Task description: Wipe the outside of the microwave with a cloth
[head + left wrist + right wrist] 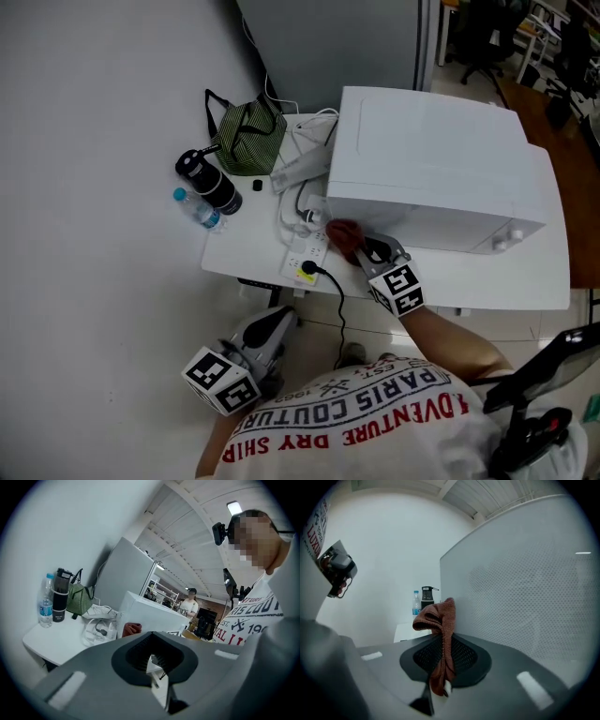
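A white microwave point(431, 159) stands on the white table point(248, 248). My right gripper point(370, 251) is shut on a red-brown cloth point(344, 235) and holds it against the microwave's lower left corner. In the right gripper view the cloth point(439, 620) bunches up above the shut jaws of that gripper point(439, 679), with the microwave's dotted wall point(525, 597) close on the right. My left gripper point(272, 328) hangs below the table's front edge, near the person's body. Its jaws point(157, 667) are shut with nothing in them. From there the microwave point(150, 611) and cloth point(132, 629) show beyond.
At the table's left end stand a water bottle point(197, 208), a black flask point(211, 183) and a green striped bag point(248, 136). A white power strip point(305, 258) with tangled cables lies beside the microwave; a black cord drops over the front edge. Office chairs stand behind.
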Tool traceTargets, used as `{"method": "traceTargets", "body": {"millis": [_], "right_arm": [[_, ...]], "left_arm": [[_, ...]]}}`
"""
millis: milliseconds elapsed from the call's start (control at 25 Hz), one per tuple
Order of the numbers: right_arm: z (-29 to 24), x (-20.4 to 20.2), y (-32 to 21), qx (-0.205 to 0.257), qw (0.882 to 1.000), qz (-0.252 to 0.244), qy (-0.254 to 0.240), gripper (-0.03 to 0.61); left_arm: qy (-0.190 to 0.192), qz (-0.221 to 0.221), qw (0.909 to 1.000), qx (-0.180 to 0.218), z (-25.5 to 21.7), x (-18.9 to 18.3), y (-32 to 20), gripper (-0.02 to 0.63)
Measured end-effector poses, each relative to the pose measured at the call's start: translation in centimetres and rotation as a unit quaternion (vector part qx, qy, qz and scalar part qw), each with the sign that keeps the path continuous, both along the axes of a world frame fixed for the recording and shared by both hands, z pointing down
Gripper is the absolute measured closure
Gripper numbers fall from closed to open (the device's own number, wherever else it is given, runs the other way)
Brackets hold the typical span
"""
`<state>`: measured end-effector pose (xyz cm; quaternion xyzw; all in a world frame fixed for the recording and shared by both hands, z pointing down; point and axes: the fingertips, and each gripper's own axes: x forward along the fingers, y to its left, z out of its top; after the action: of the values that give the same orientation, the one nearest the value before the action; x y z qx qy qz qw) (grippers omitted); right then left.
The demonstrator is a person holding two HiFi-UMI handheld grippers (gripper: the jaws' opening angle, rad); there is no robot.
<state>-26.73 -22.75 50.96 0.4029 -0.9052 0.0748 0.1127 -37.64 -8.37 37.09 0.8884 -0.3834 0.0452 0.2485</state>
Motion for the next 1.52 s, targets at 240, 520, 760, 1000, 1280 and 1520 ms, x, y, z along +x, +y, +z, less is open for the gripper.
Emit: {"method": "traceTargets", "body": {"millis": [240,520,760,1000,1280,1520], "right_arm": [[0.0,6.6,0.6,0.0,0.999,0.05,-0.002,0.54],[0.5,17.1,2.8,-0.007,0.99,0.142,0.008,0.538],[0.6,26.3,5.0,-0.014,0.97,0.244,0.012,0.538],[0.4,30.4,6.1,-0.016,0.957,0.29,0.011,0.538],[0.0,29.7,6.8,-0.02,0.958,0.285,-0.012,0.538],[-3.2,26.7,10.3,-0.017,0.966,0.25,-0.058,0.538]], "left_arm": [[0.001,0.064,0.998,0.0,0.0,5.5,-1.6,0.609],[0.01,0.158,0.9873,0.004,-0.1,13.6,-2.6,0.609],[0.013,0.216,0.9762,0.007,-0.3,18.4,-2.7,0.609],[0.008,0.247,0.9689,0.007,-0.5,20.6,-2.5,0.609],[0.006,0.262,0.965,0.007,-0.4,20.8,-3.0,0.609],[0.019,0.283,0.9588,0.002,0.6,20.0,-3.5,0.609]]}}
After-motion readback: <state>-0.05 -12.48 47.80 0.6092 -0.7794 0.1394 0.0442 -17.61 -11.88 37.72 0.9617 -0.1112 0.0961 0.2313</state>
